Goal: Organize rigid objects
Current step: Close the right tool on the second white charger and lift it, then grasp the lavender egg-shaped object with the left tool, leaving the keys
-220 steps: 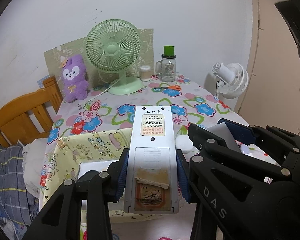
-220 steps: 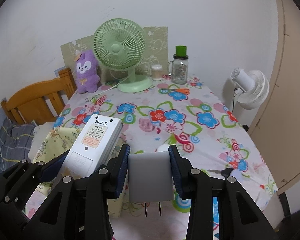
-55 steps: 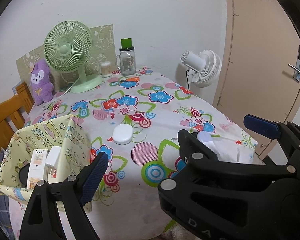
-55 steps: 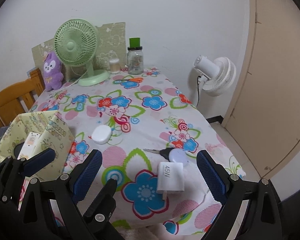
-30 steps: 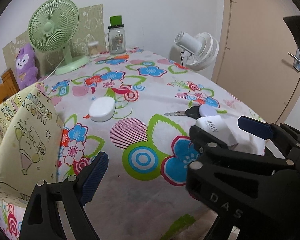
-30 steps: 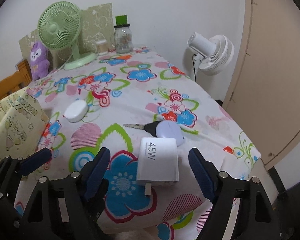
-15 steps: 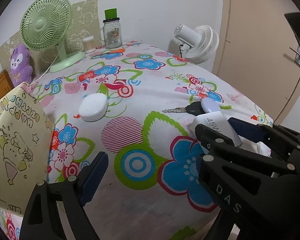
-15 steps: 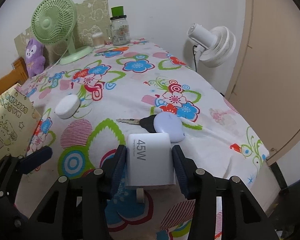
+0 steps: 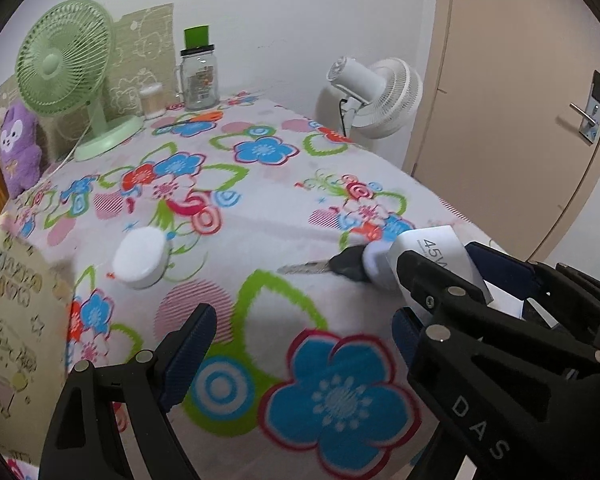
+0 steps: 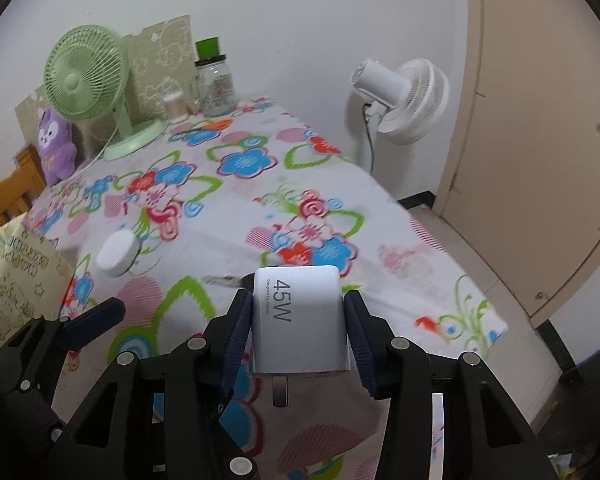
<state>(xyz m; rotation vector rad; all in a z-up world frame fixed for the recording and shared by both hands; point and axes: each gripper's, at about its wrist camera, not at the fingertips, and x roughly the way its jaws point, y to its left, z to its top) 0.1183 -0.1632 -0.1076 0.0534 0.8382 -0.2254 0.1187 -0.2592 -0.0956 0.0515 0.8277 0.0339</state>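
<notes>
My right gripper (image 10: 298,328) is shut on a white 45W charger (image 10: 300,320) and holds it just above the floral tablecloth (image 10: 236,208); the charger also shows in the left wrist view (image 9: 432,256). My left gripper (image 9: 300,344) is open and empty over the table's near part. A black key with a lilac fob (image 9: 340,266) lies beside the charger. A white oval case (image 9: 140,258) lies left of centre, also in the right wrist view (image 10: 116,256). A yellow patterned storage bag (image 9: 8,308) stands at the left edge.
At the back stand a green desk fan (image 9: 68,72), a purple plush toy (image 9: 18,148), a glass jar with a green lid (image 9: 198,76) and a small white container (image 9: 152,98). A white floor fan (image 9: 376,96) and a door (image 9: 520,100) are to the right.
My right gripper has lifted the charger off the tablecloth, away from the key. Both views have shifted slightly. The left gripper stays open.
</notes>
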